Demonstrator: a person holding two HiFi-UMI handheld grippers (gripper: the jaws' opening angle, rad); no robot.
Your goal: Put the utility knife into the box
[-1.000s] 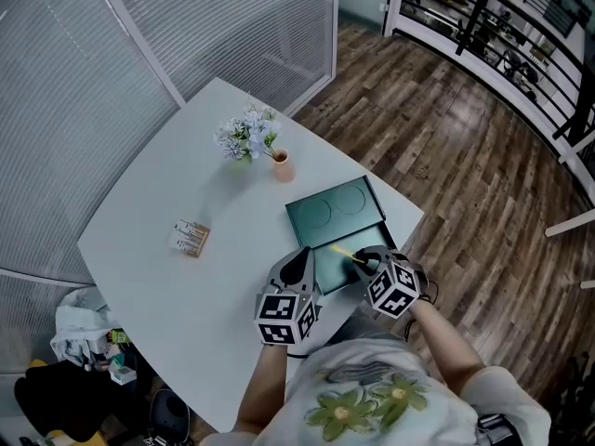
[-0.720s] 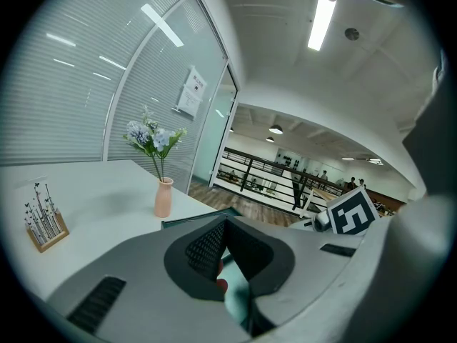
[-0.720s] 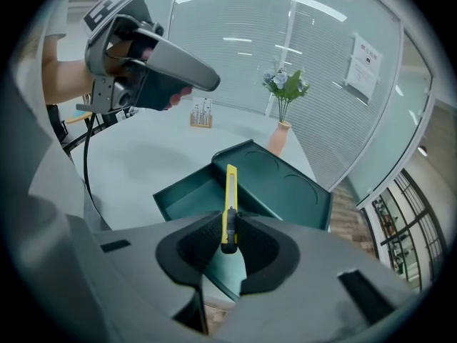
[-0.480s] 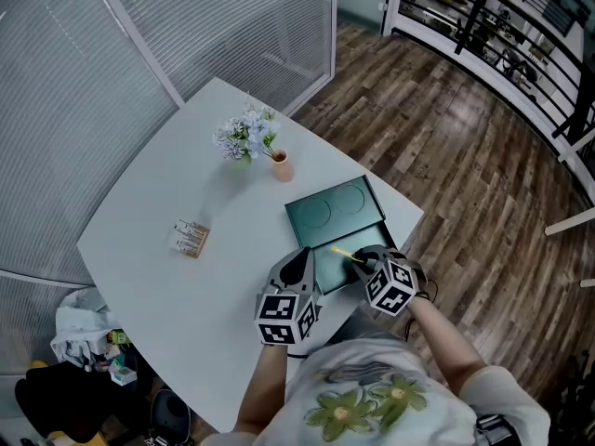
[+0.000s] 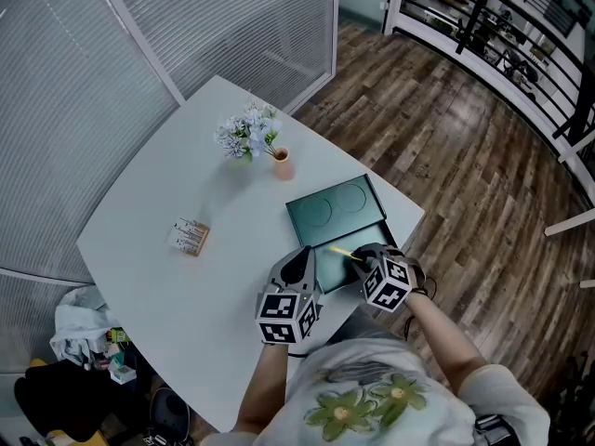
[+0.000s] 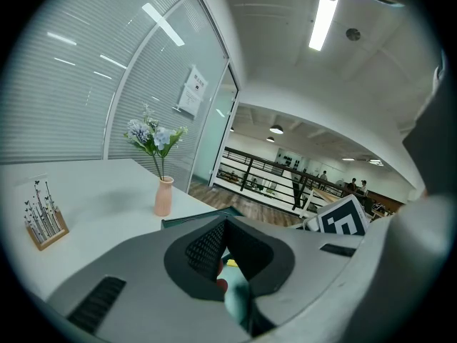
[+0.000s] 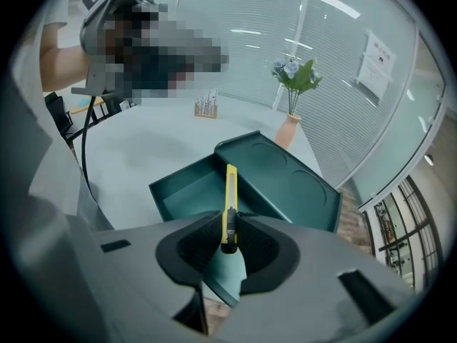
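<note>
- White surface (image 5: 177,175) in a corner of blind-covered glass walls, with wood flooring (image 5: 465,147) beyond; a vase of flowers (image 5: 283,166) and a small wooden stand (image 5: 191,238) sit well apart from the work, out of the way.
- Near the person's edge lies the teal box (image 5: 337,208), its lid thrown back flat so the tray is fully exposed for loading.
- The right gripper (image 7: 228,229) is clamped on the yellow utility knife (image 7: 230,188), pinching its dark rear end so that the long body juts forward past the jaw tips.
- That grip keeps the knife flat-sided between the pads and pointing along the jaws, which should let it be laid lengthwise into the tray.
- The knife hangs over the open tray, not yet resting on its floor as far as I can judge.
- The left gripper (image 5: 299,264) sits at the tray's near-left corner with its jaws drawn together at the tips, probably to steady the box; whether it actually pinches the wall, I cannot tell.
- Next, I judge, the knife gets lowered and let go.
</note>
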